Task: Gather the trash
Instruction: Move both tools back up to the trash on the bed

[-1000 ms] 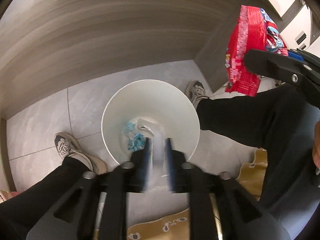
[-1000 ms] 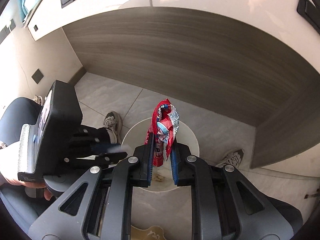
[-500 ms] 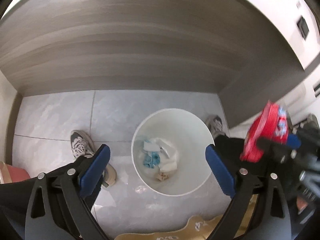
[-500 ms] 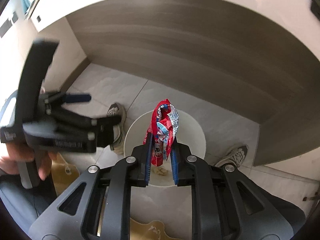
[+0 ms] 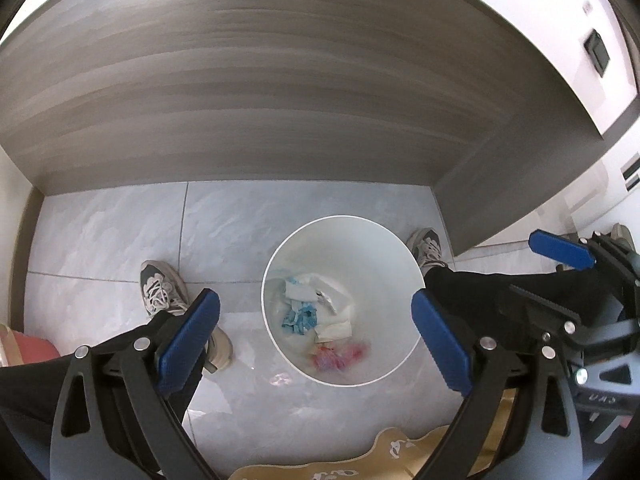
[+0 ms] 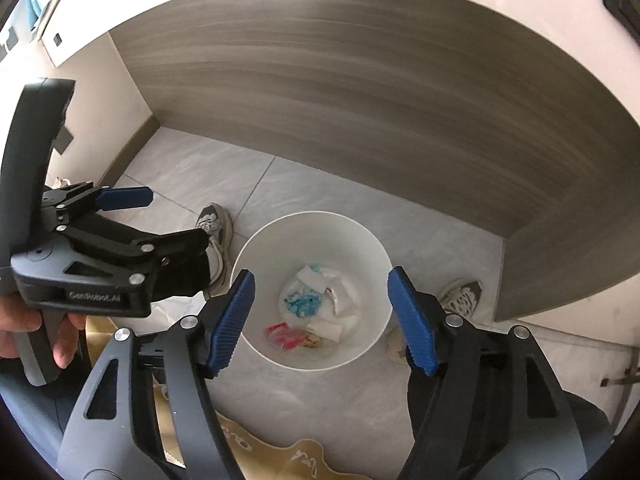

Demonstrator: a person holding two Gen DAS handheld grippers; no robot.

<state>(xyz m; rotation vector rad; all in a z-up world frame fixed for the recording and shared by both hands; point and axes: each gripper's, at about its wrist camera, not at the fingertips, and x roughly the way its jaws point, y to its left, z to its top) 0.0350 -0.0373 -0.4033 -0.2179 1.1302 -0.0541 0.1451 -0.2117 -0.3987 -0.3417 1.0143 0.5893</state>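
A white round trash bin (image 5: 280, 264) (image 6: 372, 248) stands on the grey tiled floor below both grippers. Inside lie white and blue paper scraps (image 5: 300, 316) (image 6: 304, 302) and a red snack wrapper (image 5: 336, 358) (image 6: 286, 334). My left gripper (image 5: 316, 332) is open and empty above the bin; it also shows at the left of the right wrist view (image 6: 160, 220). My right gripper (image 6: 322, 320) is open and empty above the bin; it also shows at the right edge of the left wrist view (image 5: 560, 248).
A grey wood-grain panel (image 5: 280, 100) rises behind the bin, with a side panel (image 6: 560, 260) to the right. The person's sneakers (image 5: 160, 288) (image 5: 428, 244) stand on either side of the bin. A beige patterned mat (image 6: 260, 456) lies near the bottom edge.
My right gripper has opened and let go of the red wrapper, which now lies in the bin. My left gripper went from shut to wide open.
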